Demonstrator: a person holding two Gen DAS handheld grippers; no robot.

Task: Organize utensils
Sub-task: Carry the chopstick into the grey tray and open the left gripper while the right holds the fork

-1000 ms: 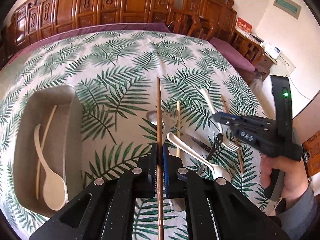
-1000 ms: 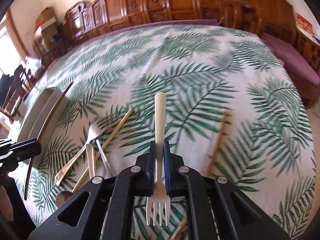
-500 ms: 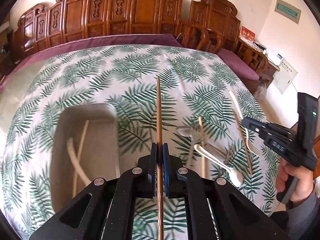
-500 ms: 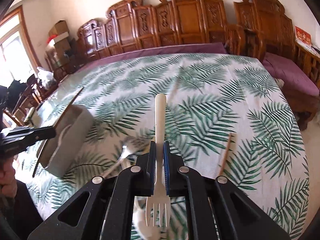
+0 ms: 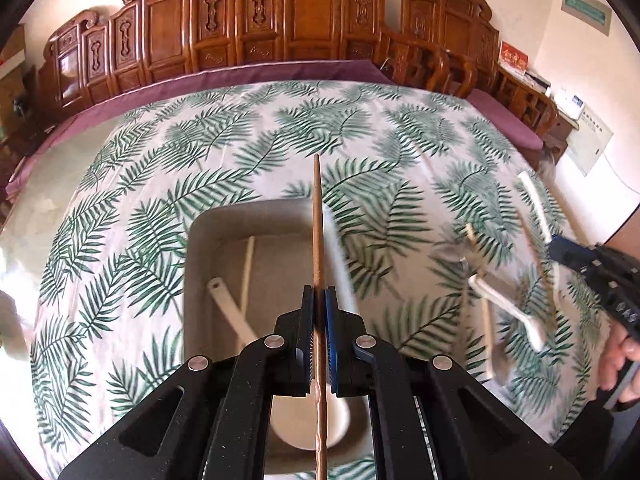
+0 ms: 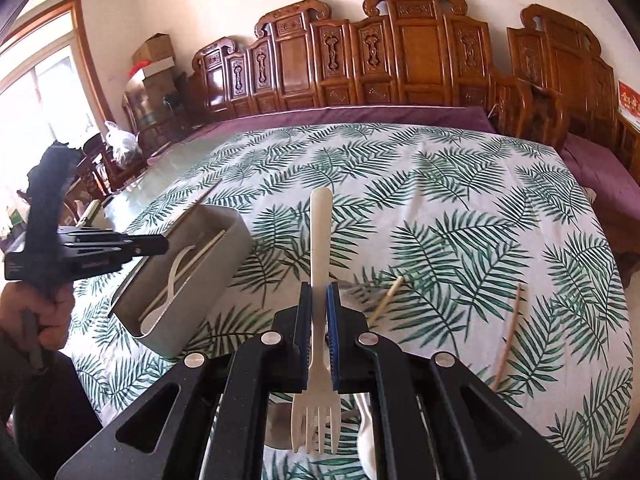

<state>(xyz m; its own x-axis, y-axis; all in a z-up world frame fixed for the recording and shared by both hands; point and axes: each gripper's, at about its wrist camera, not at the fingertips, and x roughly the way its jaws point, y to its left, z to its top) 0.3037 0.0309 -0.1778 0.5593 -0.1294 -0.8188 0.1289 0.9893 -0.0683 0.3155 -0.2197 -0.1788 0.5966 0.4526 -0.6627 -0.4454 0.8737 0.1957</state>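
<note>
My left gripper [image 5: 319,300] is shut on a brown wooden chopstick [image 5: 317,220] and holds it above the grey rectangular tray [image 5: 200,236]. The tray holds a white spoon [image 5: 236,316] and a pale chopstick [image 5: 247,268]. My right gripper [image 6: 320,300] is shut on a white plastic fork [image 6: 320,236], handle pointing forward, tines toward the camera, above the table to the right of the tray [image 6: 208,292]. Loose utensils lie right of the tray: a white spoon [image 5: 508,312], a pale chopstick [image 5: 480,276] and a brown chopstick [image 6: 510,332].
The table wears a white cloth with green leaf print [image 5: 260,140], over a purple cloth [image 6: 360,114]. Carved wooden chairs [image 5: 256,20] line the far side. Boxes and a window [image 6: 36,92] are at the far left of the room.
My left gripper has carried the brown chopstick leftward until it is over the tray. My right gripper has lifted the white fork higher and away from the loose utensils.
</note>
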